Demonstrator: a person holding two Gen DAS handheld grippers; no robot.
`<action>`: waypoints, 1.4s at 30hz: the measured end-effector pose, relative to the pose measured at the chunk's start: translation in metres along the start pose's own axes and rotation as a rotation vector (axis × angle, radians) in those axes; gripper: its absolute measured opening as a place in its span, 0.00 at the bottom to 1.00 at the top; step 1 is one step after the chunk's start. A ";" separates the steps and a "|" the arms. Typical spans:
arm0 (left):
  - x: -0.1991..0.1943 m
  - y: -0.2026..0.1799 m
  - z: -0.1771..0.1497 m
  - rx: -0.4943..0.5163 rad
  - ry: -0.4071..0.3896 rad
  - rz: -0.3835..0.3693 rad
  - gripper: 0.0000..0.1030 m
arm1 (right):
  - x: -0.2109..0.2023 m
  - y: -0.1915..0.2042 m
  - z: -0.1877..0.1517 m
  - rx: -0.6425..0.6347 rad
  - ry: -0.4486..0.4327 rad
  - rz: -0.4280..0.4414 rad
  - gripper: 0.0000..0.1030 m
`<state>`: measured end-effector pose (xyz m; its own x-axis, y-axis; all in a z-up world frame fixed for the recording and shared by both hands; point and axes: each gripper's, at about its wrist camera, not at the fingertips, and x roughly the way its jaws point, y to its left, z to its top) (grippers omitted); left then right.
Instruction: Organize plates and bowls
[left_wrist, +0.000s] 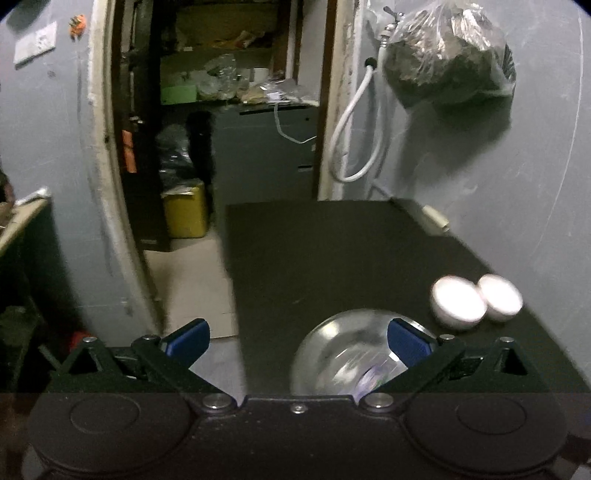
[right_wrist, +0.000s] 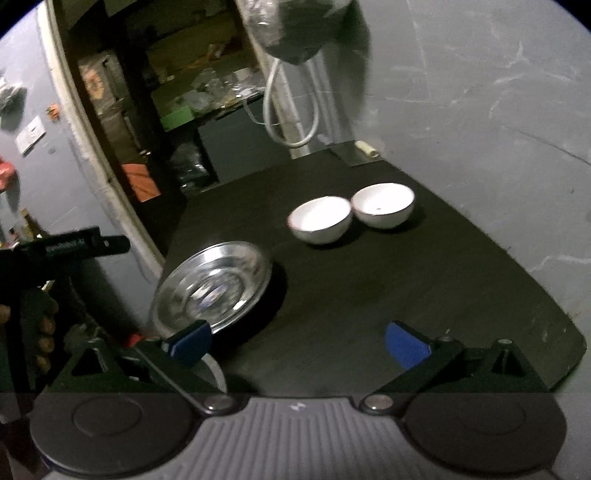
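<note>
Hand-held grippers (left_wrist: 298, 341) (right_wrist: 298, 345) wide open, empty; steel plate (right_wrist: 212, 286) flat, upright beside 2 bowls (right_wrist: 319, 219).

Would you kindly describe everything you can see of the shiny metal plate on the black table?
The metal plate is round and shallow, apparently polished steel, with a wide flat rim and a dished, mirror-like centre. It lies upright near the left edge of the black table, apparently on something dark beneath it. Nothing grips it: the right gripper's open jaws hang nearer the camera, and two white bowls sit apart, farther back.
</note>
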<state>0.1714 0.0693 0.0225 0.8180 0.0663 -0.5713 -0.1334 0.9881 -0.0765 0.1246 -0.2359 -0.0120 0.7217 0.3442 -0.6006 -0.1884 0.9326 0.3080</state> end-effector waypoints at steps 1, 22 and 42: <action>0.007 -0.005 0.005 -0.013 0.005 -0.019 0.99 | 0.004 -0.004 0.005 0.010 0.001 0.002 1.00; 0.176 -0.111 0.051 0.146 0.196 -0.186 0.99 | 0.138 -0.067 0.082 0.191 0.072 0.059 0.99; 0.210 -0.127 0.044 0.148 0.315 -0.323 0.48 | 0.189 -0.064 0.095 0.216 0.117 0.136 0.59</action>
<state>0.3846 -0.0362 -0.0516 0.5923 -0.2706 -0.7589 0.1999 0.9618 -0.1869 0.3365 -0.2414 -0.0748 0.6156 0.4862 -0.6203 -0.1224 0.8365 0.5341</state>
